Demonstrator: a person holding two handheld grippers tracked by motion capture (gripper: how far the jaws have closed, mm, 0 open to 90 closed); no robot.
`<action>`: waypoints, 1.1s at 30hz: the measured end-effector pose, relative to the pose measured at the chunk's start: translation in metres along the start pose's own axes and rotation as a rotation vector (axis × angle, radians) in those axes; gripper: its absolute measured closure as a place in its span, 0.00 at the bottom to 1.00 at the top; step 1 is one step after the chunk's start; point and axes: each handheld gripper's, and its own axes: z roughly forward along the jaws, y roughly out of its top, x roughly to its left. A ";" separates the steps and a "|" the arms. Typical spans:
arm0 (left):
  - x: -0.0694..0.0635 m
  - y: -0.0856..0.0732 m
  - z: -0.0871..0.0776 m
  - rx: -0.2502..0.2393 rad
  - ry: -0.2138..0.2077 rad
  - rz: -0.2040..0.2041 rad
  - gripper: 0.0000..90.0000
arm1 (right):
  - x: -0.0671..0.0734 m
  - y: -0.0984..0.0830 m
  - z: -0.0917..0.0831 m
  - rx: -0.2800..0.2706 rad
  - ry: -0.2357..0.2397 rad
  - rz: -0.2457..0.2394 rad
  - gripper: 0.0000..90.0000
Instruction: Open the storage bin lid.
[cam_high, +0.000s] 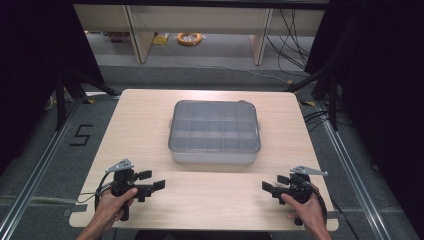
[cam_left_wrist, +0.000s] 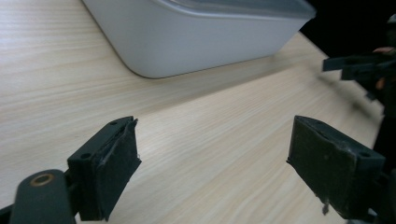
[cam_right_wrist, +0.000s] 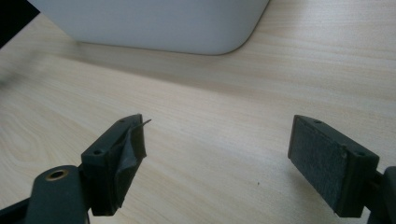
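On the near left of the pale wooden table (cam_high: 150, 110), the left gripper (cam_high: 151, 181) sits in the person's hand, jaws apart and empty. Its pad lining looks frayed, so a grip might slip. In the middle, well apart from both tools, rests the grey plastic compartment box with a clear lid (cam_high: 215, 131), lid down. On the right, the right gripper (cam_high: 270, 188) also gapes empty; a one-sided pull could skid the smooth-walled box.
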 end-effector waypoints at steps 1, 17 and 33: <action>0.000 0.000 0.000 0.002 0.011 0.009 0.17 | 0.000 0.000 0.000 0.001 0.005 0.003 0.22; 0.003 0.001 -0.001 0.002 0.007 -0.012 0.17 | 0.001 0.001 0.000 -0.024 0.002 0.031 0.23; 0.005 0.006 0.000 -0.028 -0.002 -0.067 0.17 | -0.013 0.011 -0.004 -0.104 0.085 0.080 0.27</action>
